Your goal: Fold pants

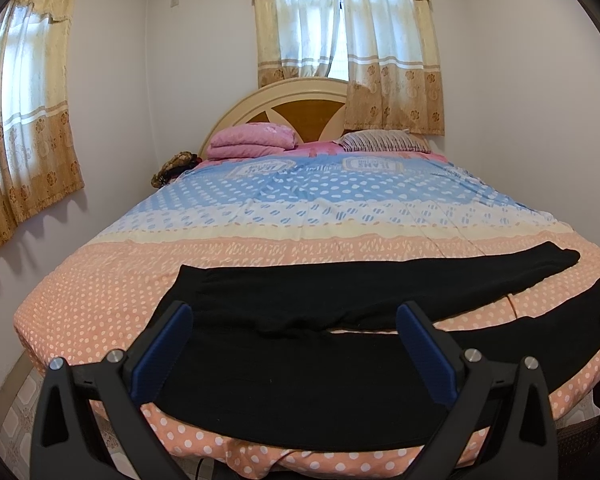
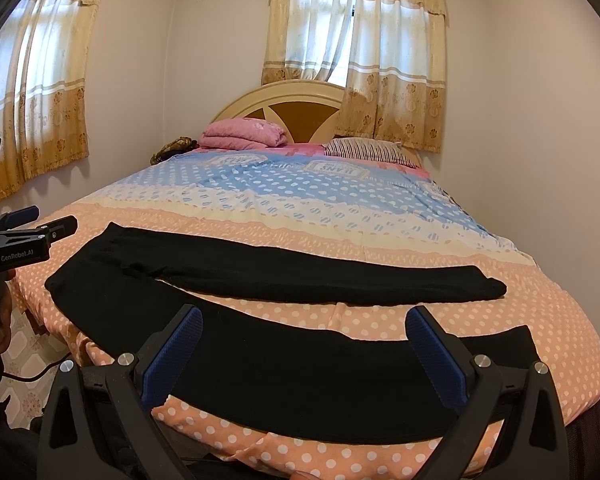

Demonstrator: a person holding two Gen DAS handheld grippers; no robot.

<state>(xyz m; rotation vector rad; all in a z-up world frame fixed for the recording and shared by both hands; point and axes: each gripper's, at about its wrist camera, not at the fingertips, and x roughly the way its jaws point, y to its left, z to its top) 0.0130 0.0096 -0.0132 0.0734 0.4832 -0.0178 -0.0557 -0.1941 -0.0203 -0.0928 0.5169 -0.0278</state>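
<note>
— So where were the pants [image 1: 300, 360] when you paused?

— Spread flat across the foot of the bed [image 1: 100, 300], unfolded. Their long axis ran side to side along the bed's near edge: waist end toward your left, both legs pointing right, the far leg's cuff [image 2: 492, 288] well apart from the near leg.

— And your grippers?

— You held the left gripper [image 1: 296, 344] above the waist end and the right gripper [image 2: 304, 344] above the near leg; each had its jaws spread wide with nothing between them. Whether the fingertips touched cloth, I couldn't tell; the fisheye bent everything.

— How should you have started?

— Probably by pinching the near leg at waist and cuff together, then lifting evenly and laying it onto the far leg, edges matched, without dragging the bedspread.
</note>
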